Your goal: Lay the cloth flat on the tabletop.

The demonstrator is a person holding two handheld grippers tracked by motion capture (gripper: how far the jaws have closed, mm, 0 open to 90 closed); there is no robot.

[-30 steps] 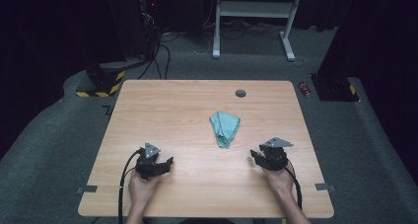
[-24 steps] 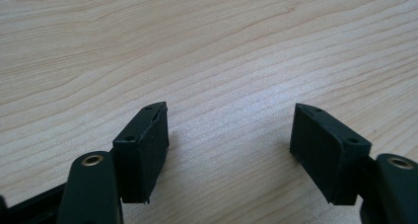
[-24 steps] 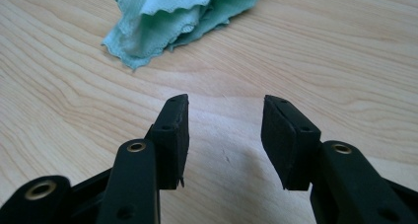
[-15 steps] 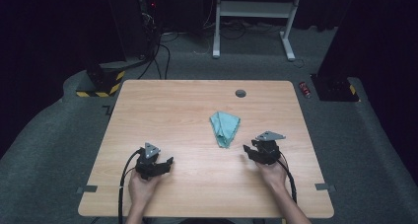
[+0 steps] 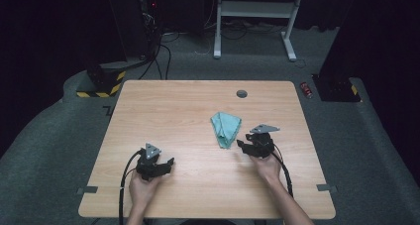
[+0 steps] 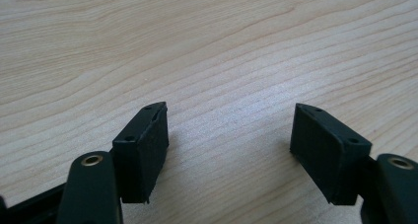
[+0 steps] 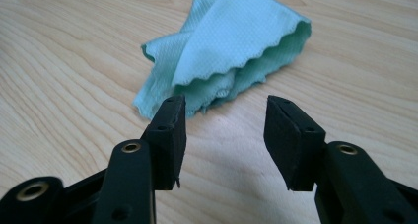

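The right gripper (image 5: 250, 145) stood with its jaws parted and nothing between them, its tips low over the wooden table (image 5: 188, 111) and just short of the folded teal cloth (image 7: 224, 51), whose scalloped edge lay right ahead of the jaws in the right gripper view. The left gripper (image 5: 158, 164) was opened wider, also holding nothing, over bare wood near the table's front left, well apart from the cloth. The cloth lay right of the table's centre, with a small dark round disc (image 5: 241, 93) near the far edge behind it.
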